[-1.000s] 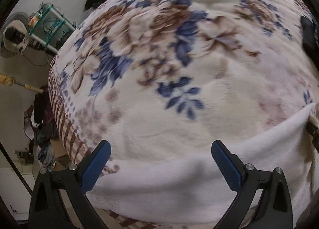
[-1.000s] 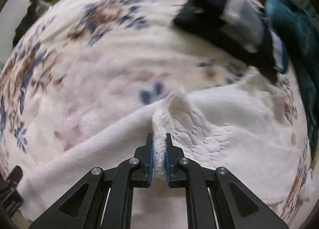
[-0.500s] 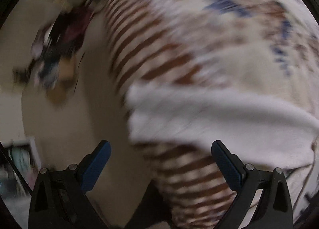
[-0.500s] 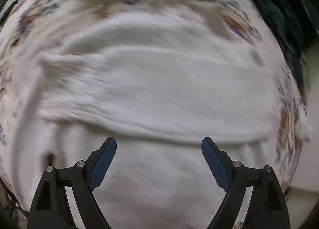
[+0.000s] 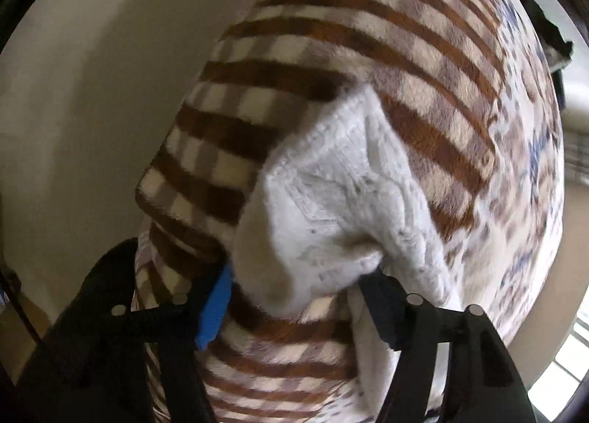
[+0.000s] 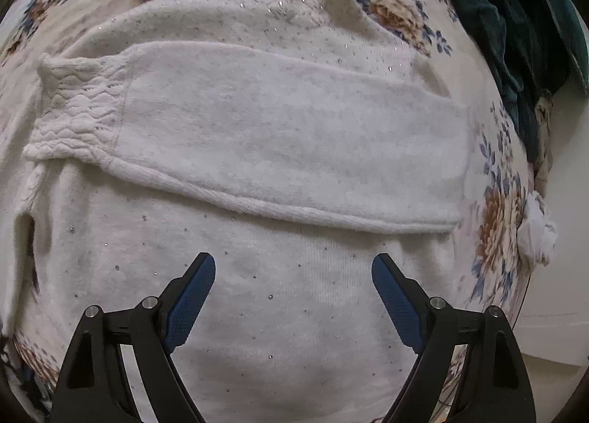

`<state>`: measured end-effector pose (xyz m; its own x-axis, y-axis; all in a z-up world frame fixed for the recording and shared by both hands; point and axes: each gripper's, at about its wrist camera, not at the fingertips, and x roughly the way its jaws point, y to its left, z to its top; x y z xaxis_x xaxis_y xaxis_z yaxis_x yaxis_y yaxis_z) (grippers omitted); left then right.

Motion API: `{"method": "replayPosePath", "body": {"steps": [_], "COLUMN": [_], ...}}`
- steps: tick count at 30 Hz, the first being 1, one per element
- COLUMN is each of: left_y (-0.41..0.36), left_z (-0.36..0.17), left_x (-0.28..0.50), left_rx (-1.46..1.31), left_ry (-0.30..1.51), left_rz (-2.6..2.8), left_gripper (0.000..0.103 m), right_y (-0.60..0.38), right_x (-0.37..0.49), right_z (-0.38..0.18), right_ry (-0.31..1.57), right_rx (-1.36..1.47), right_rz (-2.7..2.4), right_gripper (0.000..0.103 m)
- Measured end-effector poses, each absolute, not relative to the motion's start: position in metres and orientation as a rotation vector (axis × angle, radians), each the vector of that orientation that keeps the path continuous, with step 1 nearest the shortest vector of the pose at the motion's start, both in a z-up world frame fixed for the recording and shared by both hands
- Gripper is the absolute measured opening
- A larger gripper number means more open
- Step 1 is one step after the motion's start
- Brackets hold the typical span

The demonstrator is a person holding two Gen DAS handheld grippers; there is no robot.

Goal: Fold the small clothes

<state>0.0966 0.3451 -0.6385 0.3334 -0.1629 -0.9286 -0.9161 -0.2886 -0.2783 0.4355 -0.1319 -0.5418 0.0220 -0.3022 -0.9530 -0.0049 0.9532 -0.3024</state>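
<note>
On the floral blanket (image 6: 401, 18), white sweater (image 6: 279, 298) spread flat, one sleeve (image 6: 257, 128) folded across; right gripper (image 6: 293, 298) fingers parted above; left gripper (image 5: 298, 298) fingers closing around other cuff (image 5: 331, 209), seemingly not yet pinched.

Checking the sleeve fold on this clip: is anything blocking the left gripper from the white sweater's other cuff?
Nothing visible does. The knitted cuff already bulges between the left gripper fingers, whose jaws are closing around it, over the striped blanket edge. The right gripper hovers open above the sweater body.
</note>
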Motion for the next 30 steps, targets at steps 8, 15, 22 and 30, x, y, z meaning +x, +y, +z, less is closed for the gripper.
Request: {"method": "replayPosePath", "body": {"steps": [8, 15, 22, 30], "left_y": [0.338, 0.348, 0.351, 0.353], "left_z": [-0.627, -0.610, -0.606, -0.468], "left_x": [0.082, 0.069, 0.120, 0.239], "left_rx": [-1.796, -1.833, -1.650, -0.889], "left_ry": [0.866, 0.654, 0.794, 0.842], "left_rz": [0.987, 0.958, 1.067, 0.929], "left_gripper": [0.048, 0.048, 0.007, 0.007], "right_y": [-0.132, -0.140, -0.148, -0.152], "right_x": [0.431, 0.419, 0.407, 0.406], "right_z": [-0.526, -0.526, -0.534, -0.527], "right_ry": [1.518, 1.548, 1.586, 1.532], "right_rx": [-0.190, -0.143, -0.133, -0.216], "right_rz": [-0.203, -0.192, -0.207, -0.281], "right_gripper": [0.089, 0.089, 0.089, 0.089]}}
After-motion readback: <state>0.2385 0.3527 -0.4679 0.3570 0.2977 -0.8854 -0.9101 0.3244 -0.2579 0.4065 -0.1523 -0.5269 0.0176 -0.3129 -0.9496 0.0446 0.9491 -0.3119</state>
